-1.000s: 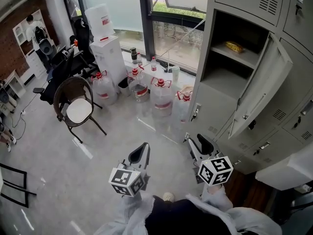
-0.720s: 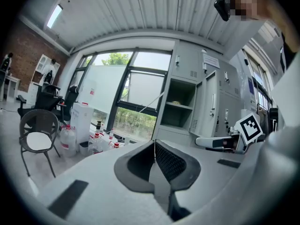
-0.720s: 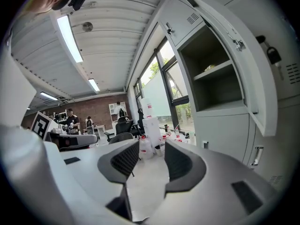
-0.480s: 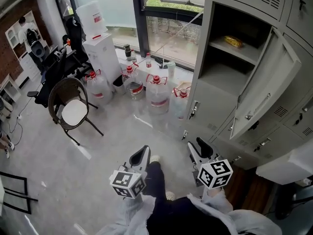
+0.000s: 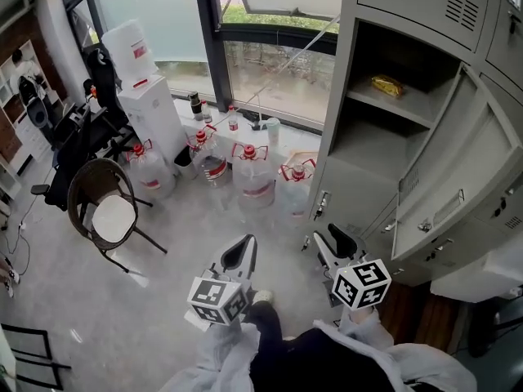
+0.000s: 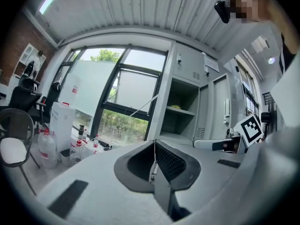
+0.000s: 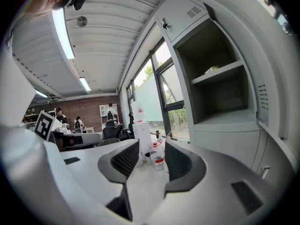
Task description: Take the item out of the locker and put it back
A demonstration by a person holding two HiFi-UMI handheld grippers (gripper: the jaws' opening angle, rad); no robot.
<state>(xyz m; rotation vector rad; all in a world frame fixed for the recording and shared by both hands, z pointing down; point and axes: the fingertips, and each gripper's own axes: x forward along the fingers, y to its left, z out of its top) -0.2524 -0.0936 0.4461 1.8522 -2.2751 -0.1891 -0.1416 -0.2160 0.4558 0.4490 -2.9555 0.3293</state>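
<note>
The item (image 5: 386,86), seemingly a yellow packet, lies on the upper shelf of the open locker (image 5: 372,149), its long axis roughly along the shelf. It sits above and ahead of both grippers, well apart from them. The right gripper (image 5: 335,239), jaws parted and empty, is nearer; the left gripper (image 5: 242,248) is pressed closed on nothing.

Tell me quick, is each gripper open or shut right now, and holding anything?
Left gripper: jaws shut together, holding nothing.
Right gripper: jaws open, nothing between them.
</note>
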